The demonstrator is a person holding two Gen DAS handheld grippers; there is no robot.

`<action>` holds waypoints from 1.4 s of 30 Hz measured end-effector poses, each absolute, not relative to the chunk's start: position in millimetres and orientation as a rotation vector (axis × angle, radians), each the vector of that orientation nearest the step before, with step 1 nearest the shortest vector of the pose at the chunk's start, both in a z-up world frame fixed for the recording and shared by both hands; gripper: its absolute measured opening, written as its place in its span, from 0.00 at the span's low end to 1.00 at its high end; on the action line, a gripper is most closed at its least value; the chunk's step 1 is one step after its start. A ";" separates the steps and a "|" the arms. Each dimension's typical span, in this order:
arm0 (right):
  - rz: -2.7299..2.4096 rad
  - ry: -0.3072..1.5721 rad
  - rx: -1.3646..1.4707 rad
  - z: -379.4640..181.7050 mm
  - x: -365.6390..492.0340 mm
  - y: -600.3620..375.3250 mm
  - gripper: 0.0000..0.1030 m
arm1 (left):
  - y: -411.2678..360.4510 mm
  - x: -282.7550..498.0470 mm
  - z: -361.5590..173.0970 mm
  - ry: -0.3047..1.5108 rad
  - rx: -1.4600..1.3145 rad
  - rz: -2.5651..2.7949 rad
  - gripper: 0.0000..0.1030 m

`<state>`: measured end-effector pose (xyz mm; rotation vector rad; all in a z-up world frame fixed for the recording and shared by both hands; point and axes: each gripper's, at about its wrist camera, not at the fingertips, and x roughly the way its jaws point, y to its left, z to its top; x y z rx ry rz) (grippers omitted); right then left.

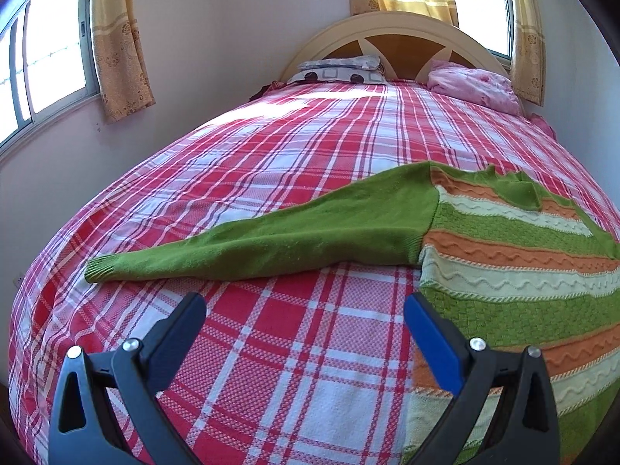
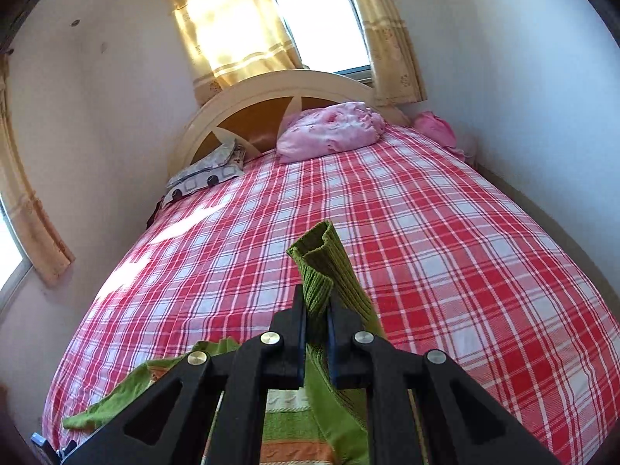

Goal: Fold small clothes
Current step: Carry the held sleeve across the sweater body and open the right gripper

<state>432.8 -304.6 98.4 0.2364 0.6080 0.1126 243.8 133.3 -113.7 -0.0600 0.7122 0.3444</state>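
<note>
Right claw (image 2: 314,316) pinches the sweater's green cuff (image 2: 323,259); left claw (image 1: 304,310) gapes empty.

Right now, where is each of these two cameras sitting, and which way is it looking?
Left wrist: sits on the left gripper, facing the headboard; open black fingers show above the plaid bed and sweater.
Right wrist: sits on the right gripper, facing likewise; its fingers pinch the green sleeve cuff.
Shared: bed, headboard, sweater, pink bedding.
</note>
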 end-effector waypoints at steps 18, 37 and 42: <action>0.497 0.650 0.072 64.6 417.2 -72.4 0.07 | 168.0 228.0 -120.7 0.718 -0.113 0.381 1.00; 0.678 0.980 -0.044 -109.1 357.9 -29.3 0.63 | 198.3 208.3 -123.4 0.739 -0.106 0.451 1.00; 0.397 0.877 0.014 -82.6 382.2 -125.2 0.63 | 209.2 199.7 -126.9 0.748 -0.096 0.487 1.00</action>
